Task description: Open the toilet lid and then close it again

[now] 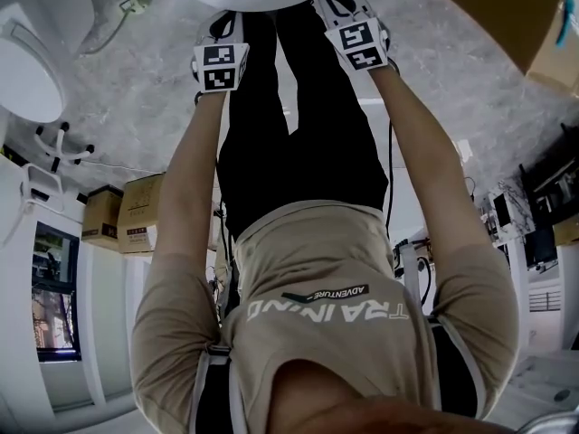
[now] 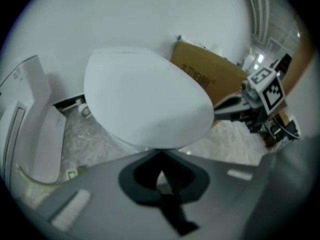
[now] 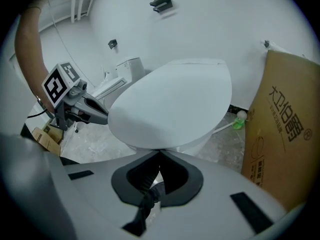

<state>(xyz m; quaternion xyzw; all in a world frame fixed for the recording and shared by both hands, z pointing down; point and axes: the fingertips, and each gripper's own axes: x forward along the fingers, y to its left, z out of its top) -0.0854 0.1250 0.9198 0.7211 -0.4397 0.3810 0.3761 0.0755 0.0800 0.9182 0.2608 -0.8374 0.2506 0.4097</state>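
Grey marbled floor [image 2: 85, 139], toilet lid [image 3: 170, 104] down right ahead. Your left gripper [image 2: 160, 153] and right gripper [image 3: 160, 153] are both pinched closed, empty, tips at its front rim. Opening step, I reckon: hook under, lift.

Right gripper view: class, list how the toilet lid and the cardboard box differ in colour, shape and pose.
The toilet lid is white, the cardboard box brown. The lid is rounded, the box flat-sided. The lid lies over the bowl; the box stands upright. Both sit near the wall.
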